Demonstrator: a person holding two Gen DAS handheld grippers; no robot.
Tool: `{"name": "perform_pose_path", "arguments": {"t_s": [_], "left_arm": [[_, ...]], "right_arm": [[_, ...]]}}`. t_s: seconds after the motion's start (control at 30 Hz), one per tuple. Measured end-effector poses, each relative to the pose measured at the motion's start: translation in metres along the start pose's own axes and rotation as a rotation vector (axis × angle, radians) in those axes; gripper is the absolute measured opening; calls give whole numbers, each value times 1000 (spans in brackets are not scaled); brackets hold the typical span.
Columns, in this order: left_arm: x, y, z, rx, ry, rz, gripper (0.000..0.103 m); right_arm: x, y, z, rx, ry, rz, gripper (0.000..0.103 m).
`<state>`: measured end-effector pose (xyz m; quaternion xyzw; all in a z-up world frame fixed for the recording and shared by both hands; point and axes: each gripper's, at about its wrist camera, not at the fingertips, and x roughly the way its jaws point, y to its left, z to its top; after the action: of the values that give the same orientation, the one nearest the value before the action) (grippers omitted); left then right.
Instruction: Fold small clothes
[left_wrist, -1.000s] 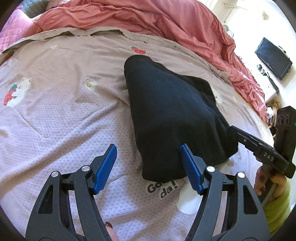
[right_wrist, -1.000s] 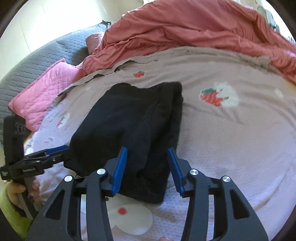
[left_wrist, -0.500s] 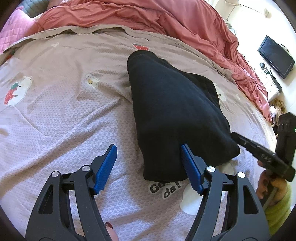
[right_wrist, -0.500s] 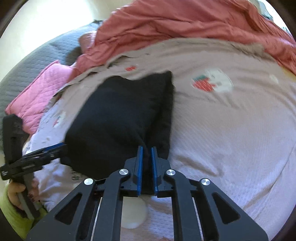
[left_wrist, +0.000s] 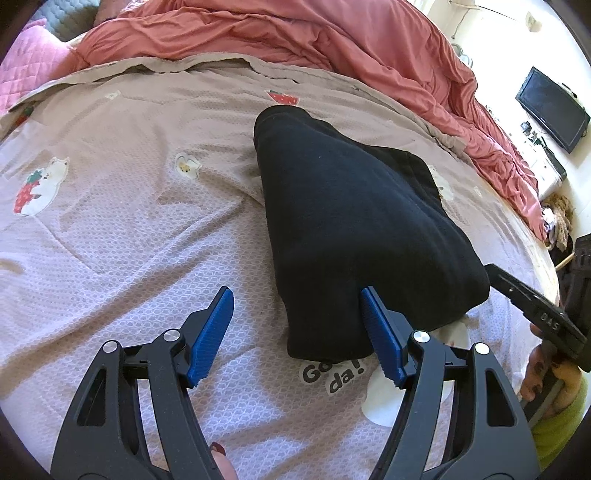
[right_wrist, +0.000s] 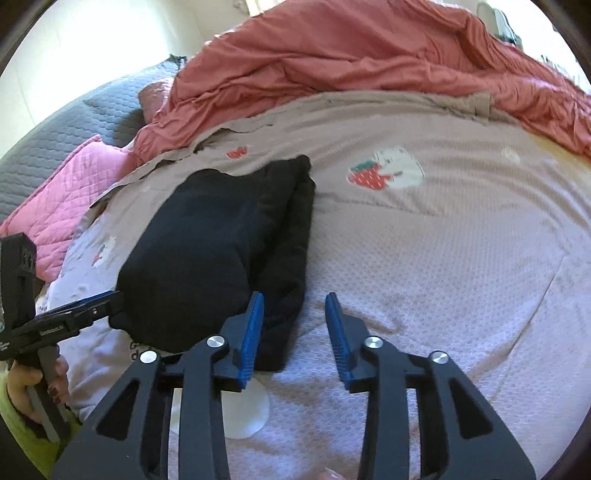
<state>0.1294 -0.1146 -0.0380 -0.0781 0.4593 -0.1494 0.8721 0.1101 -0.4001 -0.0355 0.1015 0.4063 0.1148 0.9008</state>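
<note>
A black garment (left_wrist: 354, 221) lies folded into a thick wedge on the mauve bed sheet (left_wrist: 129, 221); it also shows in the right wrist view (right_wrist: 221, 251). My left gripper (left_wrist: 299, 332) is open and empty, its right blue pad against the garment's near edge. My right gripper (right_wrist: 295, 332) is open and empty, its left pad beside the garment's near right corner, the gap over bare sheet. Each gripper shows at the edge of the other's view.
A crumpled red duvet (left_wrist: 332, 44) lies along the far side of the bed. A pink quilted pillow (right_wrist: 74, 192) and a grey quilt (right_wrist: 66, 125) lie at the left. A black screen (left_wrist: 554, 107) stands beyond the bed.
My right gripper shut on the garment's near edge half a second ago, then opened and shifted right off it. The left gripper has barely moved.
</note>
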Motion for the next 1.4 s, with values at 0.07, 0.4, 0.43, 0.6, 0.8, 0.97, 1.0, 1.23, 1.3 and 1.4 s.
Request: {"name": "perform_pose_path", "arguments": {"t_s": [0.07, 0.4, 0.43, 0.6, 0.8, 0.97, 1.0, 1.23, 1.3, 1.4], "left_arm": [[-1, -1, 0, 1, 1, 3, 63], [-11, -4, 4, 8, -17, 13, 63], [-14, -5, 4, 10, -23, 15, 63], [-33, -7, 6, 12, -63, 42, 74], [-62, -11, -2, 40, -124, 94, 93], [-82, -13, -16, 40, -148, 130, 94], [-87, -13, -20, 45, -156, 135, 94], [-106, -15, -47, 60, -170, 155, 94], [-110, -16, -57, 54, -169, 146, 94], [-112, -16, -68, 45, -162, 145, 94]], "right_arm": [[-2, 5, 2, -16, -9, -10, 35], [-22, 21, 11, -57, -82, -37, 69], [-26, 24, 12, -66, -97, -47, 81], [-46, 38, 15, -105, -157, -72, 96], [-70, 53, 11, -139, -215, -92, 98], [-91, 57, -1, -136, -253, -104, 98], [-93, 58, -4, -136, -256, -109, 98], [-104, 65, -26, -148, -251, -131, 98], [-106, 69, -32, -158, -253, -140, 98], [-104, 74, -44, -161, -239, -152, 98]]}}
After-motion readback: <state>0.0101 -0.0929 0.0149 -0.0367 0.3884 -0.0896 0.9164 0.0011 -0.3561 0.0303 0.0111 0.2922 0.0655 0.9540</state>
